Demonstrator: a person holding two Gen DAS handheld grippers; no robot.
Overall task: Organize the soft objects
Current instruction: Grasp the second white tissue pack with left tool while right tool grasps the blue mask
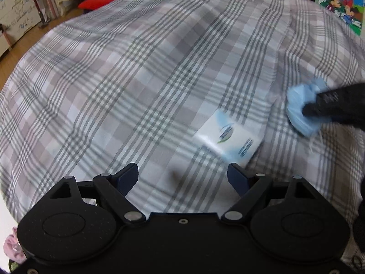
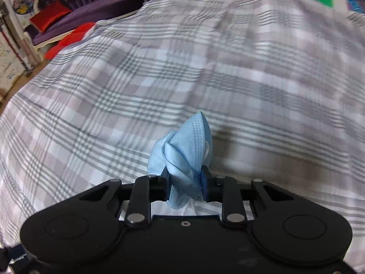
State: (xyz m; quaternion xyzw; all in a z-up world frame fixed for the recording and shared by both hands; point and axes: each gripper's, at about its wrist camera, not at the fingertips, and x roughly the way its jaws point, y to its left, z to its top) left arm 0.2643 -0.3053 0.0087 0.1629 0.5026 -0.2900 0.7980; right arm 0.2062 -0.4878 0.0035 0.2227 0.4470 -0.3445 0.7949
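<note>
A crumpled light-blue face mask (image 2: 182, 150) is pinched between the pads of my right gripper (image 2: 185, 182), which is shut on it just above the plaid bedspread (image 2: 114, 96). The left wrist view shows the same mask (image 1: 298, 109) at the right edge, held by the right gripper (image 1: 308, 110). My left gripper (image 1: 183, 178) stands open over the bedspread (image 1: 136, 80) with nothing between its fingers. A flat white and blue packet (image 1: 228, 137) lies on the bedspread just beyond its right finger.
Red cushions (image 2: 63, 43) and a purple couch (image 2: 91, 6) stand past the bed's far left edge. A colourful cartoon picture (image 1: 342, 4) is at the far right corner. Something pink (image 1: 11, 248) shows at the lower left.
</note>
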